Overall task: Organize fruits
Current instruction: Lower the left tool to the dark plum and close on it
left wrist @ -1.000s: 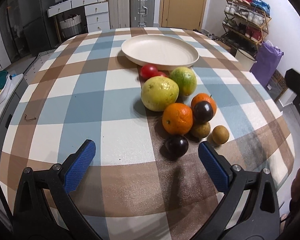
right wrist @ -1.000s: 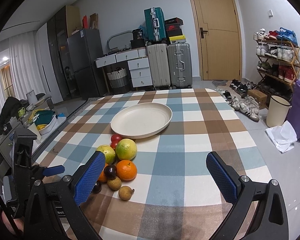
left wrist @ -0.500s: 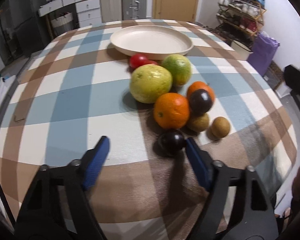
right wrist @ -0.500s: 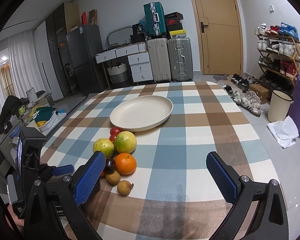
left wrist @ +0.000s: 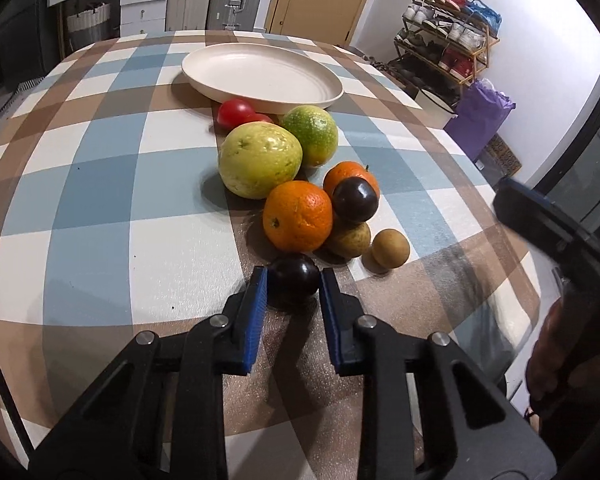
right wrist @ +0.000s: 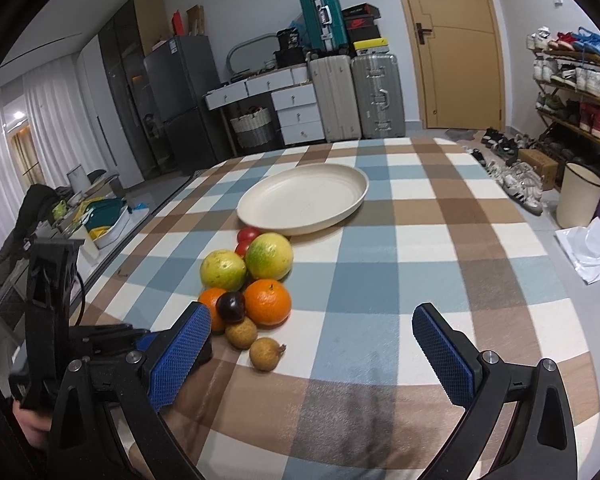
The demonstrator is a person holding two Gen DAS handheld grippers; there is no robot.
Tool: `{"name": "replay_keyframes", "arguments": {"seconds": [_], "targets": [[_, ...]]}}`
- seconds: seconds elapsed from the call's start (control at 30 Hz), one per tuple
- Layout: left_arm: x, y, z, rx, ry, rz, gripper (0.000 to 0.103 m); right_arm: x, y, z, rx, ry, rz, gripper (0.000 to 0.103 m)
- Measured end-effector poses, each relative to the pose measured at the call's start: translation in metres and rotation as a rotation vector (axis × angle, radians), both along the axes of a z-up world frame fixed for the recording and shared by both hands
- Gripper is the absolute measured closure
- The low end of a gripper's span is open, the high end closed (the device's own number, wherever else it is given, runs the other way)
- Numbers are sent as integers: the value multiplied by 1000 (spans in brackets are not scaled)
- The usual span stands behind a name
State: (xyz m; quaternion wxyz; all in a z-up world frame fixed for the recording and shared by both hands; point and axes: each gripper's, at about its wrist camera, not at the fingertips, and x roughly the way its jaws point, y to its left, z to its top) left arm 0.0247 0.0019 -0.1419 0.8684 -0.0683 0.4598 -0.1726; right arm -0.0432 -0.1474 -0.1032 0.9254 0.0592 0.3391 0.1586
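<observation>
Glossy round dark plum (left wrist: 293, 279) between ribbed blue left claw (left wrist: 292, 285) pads.

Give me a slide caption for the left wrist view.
Left gripper shut on a dark plum at the near edge of a fruit pile, cream plate empty beyond.

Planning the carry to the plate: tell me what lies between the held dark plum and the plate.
In the left wrist view, the left tool grips a dark plum. Toward the plate lie an orange, a yellow-green fruit, a greener one and tomatoes.
</observation>
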Motion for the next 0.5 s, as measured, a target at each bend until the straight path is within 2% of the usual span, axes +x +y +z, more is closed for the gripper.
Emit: {"name": "replay_keyframes", "arguments": {"seconds": [0.27, 0.5], "targets": [[-9, 7, 6, -24, -11, -10, 80, 7, 9, -19, 14, 74, 52, 0], [-16, 13, 9, -40, -14, -12, 80, 7, 17, -28, 0, 97, 77, 0]]}}
